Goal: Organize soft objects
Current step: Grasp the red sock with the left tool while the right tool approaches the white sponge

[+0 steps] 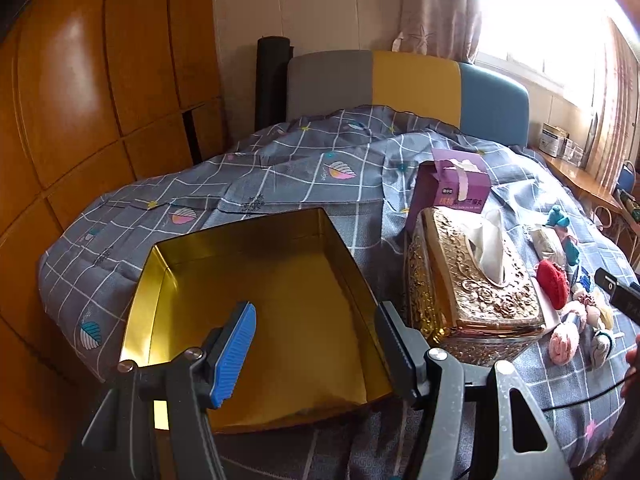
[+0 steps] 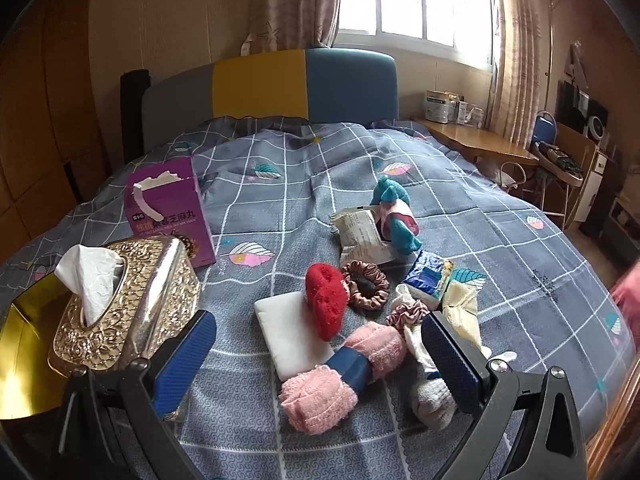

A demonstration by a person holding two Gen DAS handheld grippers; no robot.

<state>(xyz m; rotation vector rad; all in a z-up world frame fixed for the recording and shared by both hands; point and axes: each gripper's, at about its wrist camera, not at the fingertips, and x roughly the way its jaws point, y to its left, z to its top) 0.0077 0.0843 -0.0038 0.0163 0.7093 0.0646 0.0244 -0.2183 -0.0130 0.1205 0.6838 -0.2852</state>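
An empty gold tin box (image 1: 256, 292) lies open on the bed, and its corner shows in the right wrist view (image 2: 24, 320). My left gripper (image 1: 316, 344) is open and empty above its near part. A pile of soft things lies on the bedspread: a pink rolled towel with a blue band (image 2: 340, 376), a red sponge (image 2: 326, 300), a white pad (image 2: 288, 332), a brown scrunchie (image 2: 366, 284), grey socks (image 2: 434, 400), a teal and pink knit toy (image 2: 394, 212). My right gripper (image 2: 320, 364) is open around the pink towel, just above it.
A gold ornate tissue box (image 2: 120, 300) stands between the tin and the pile, also in the left wrist view (image 1: 472, 284). A purple carton (image 2: 170, 212) stands behind it. A wooden wardrobe (image 1: 80, 120) is at left, a desk (image 2: 476, 144) and chair at right.
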